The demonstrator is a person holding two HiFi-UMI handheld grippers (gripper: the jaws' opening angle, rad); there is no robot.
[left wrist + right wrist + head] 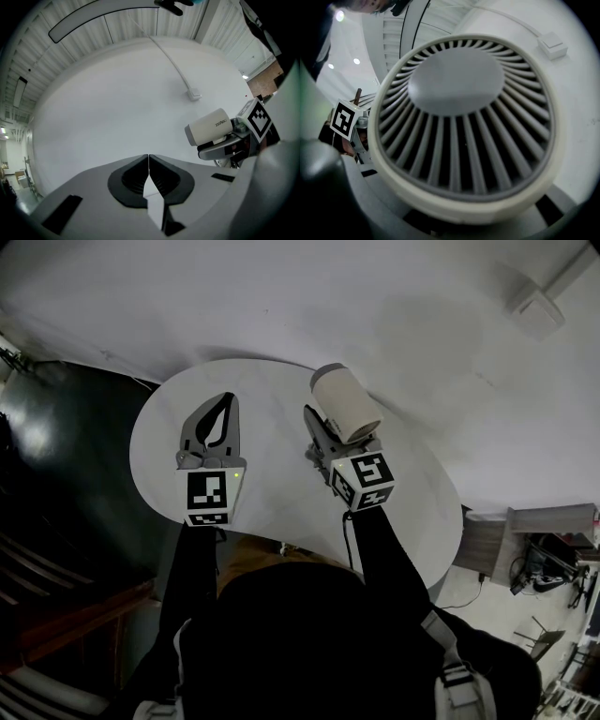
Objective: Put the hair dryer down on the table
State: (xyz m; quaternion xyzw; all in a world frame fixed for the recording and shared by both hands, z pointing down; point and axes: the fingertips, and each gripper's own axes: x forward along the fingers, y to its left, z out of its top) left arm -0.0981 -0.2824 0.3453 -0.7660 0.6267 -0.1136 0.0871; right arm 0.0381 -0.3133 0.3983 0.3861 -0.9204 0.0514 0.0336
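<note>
A cream hair dryer (347,404) with a short round barrel is held over the white oval table (272,493). My right gripper (323,432) is shut on it from below, and the part gripped is hidden under the barrel. Its grey ribbed rear grille (464,117) fills the right gripper view. In the left gripper view the hair dryer (208,126) sits level on top of the right gripper (225,147). My left gripper (227,399) hovers over the table's left half. Its jaws meet with nothing between them.
The table's rim (150,484) curves close by my left gripper, with dark floor (66,456) beyond it. A white wall lies past the table's far side and carries a small box (536,307) on a conduit. Furniture and clutter (544,559) stand to the right.
</note>
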